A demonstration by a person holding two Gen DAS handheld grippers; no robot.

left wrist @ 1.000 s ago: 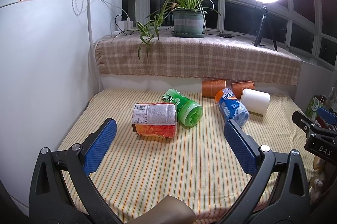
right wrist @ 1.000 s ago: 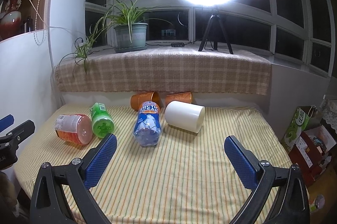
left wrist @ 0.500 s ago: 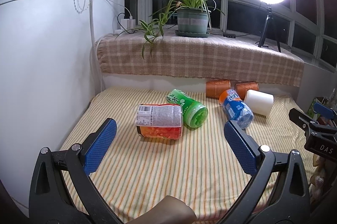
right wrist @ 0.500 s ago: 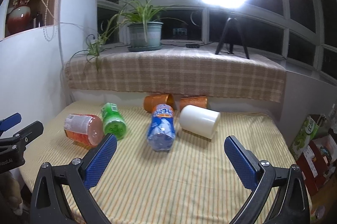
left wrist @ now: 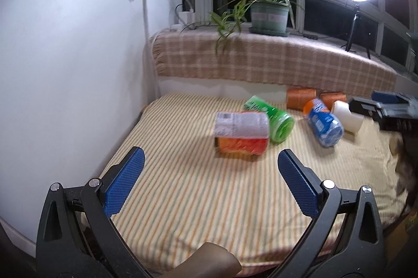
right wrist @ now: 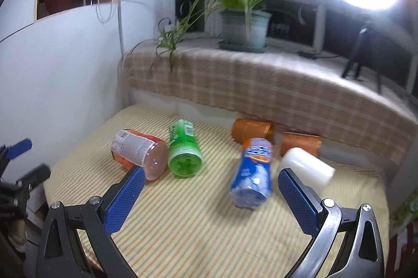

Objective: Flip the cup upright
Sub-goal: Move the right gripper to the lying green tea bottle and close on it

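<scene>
While on its side, white cup point(right wrist: 305, 168), both grippers point(left wrist: 209, 184) point(right wrist: 209, 197) agape, empty.

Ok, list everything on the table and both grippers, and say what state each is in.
White cup: on its side.
Two orange cups: on their sides, by the back wall.
Blue bottle: lying down.
Green bottle: lying down.
Orange bottle: lying down.
Left gripper: open, empty.
Right gripper: open, empty.
</scene>
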